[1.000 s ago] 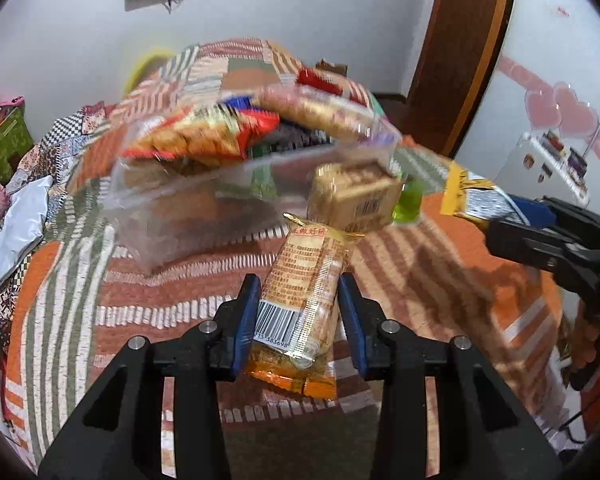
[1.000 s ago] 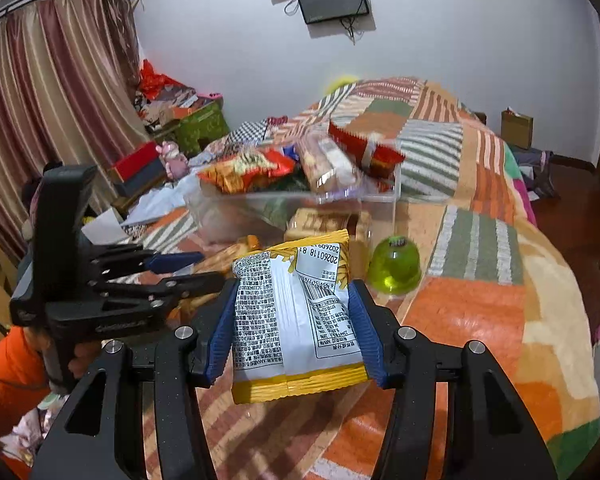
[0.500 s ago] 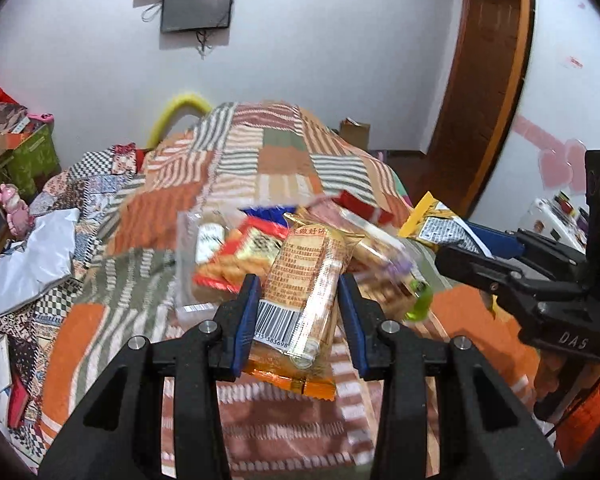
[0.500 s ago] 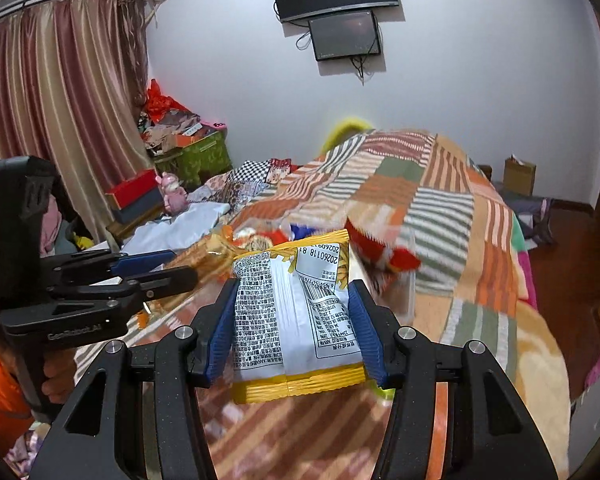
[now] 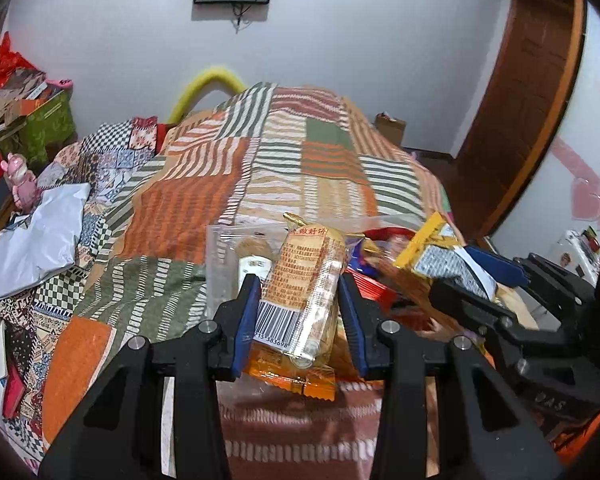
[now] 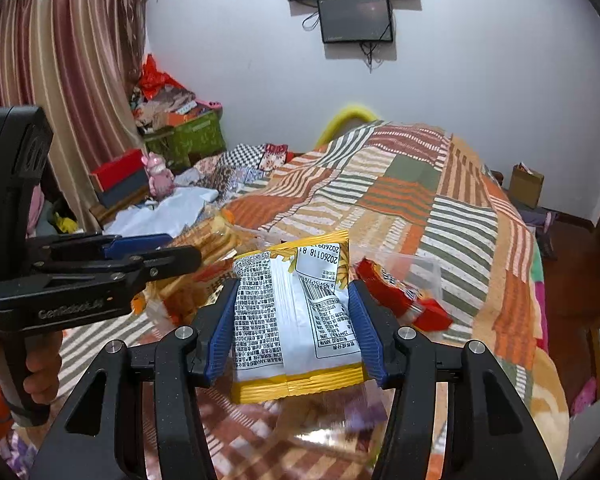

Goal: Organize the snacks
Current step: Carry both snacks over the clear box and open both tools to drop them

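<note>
My left gripper (image 5: pixel 300 312) is shut on an orange biscuit packet (image 5: pixel 304 284) with a barcode, held upright above the bed. My right gripper (image 6: pixel 294 316) is shut on a yellow-and-white snack bag (image 6: pixel 296 312), its printed back facing me. Just beyond both lies a clear plastic box (image 5: pixel 228 248) holding several snacks, among them a red packet (image 6: pixel 396 296). In the left wrist view the right gripper (image 5: pixel 456 276) shows at the right with its yellow bag (image 5: pixel 432 244). In the right wrist view the left gripper (image 6: pixel 172 248) shows at the left, a hand (image 6: pixel 40 376) on its handle.
A striped patchwork blanket (image 5: pixel 300 152) covers the bed. Folded cloth (image 5: pixel 36 236), a pink toy (image 5: pixel 20 176) and boxes (image 6: pixel 120 176) lie along the left side. A screen (image 6: pixel 354 18) hangs on the far wall; a brown door (image 5: pixel 520 100) stands at the right.
Both grippers, still holding their packets, have risen and travelled over the bed toward the clear box. The box now sits lower and closer under the fingertips, and more of the far wall shows.
</note>
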Tool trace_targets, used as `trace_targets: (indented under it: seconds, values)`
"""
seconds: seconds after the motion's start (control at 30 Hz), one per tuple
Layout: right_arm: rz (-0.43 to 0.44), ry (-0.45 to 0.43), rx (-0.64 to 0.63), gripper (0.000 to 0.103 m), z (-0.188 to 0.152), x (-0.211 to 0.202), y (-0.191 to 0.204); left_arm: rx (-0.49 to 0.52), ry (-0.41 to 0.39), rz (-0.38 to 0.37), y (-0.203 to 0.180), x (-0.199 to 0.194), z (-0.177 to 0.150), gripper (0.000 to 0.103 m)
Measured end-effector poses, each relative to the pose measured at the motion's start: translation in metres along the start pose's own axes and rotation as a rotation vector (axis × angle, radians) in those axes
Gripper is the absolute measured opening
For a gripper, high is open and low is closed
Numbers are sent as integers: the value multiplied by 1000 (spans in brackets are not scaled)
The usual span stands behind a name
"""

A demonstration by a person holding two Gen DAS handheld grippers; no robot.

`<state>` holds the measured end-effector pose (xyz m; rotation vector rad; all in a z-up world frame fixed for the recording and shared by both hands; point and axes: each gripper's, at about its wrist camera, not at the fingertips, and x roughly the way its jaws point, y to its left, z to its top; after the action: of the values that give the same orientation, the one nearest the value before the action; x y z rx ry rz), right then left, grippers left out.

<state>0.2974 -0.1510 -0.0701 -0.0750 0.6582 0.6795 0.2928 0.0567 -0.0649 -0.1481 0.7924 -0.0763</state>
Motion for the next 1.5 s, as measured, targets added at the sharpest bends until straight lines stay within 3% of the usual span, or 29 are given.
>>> trace_targets:
  seconds: [0.33,0.63,0.8,0.93,1.33,1.5]
  values:
    - [17,50,-41,51,-3,31,13,-25,25,23,11,32,8,39]
    - [26,45,-57,51,-4,35,14,0,36,42,9,41,8,39]
    - [16,62,-56,53,-2,34,16,2,40,16,6,32,7,42]
    - [13,54,-62,64,-3,27,18,16,27,7,2,21,6,44]
    - [3,7,-43,64,-9,-24,5,25,-25,-23,-8,-27,-6,45]
    - [-31,-15,-29,67,-19,-50,-7,38,-42,-22,-17,-43,-24,54]
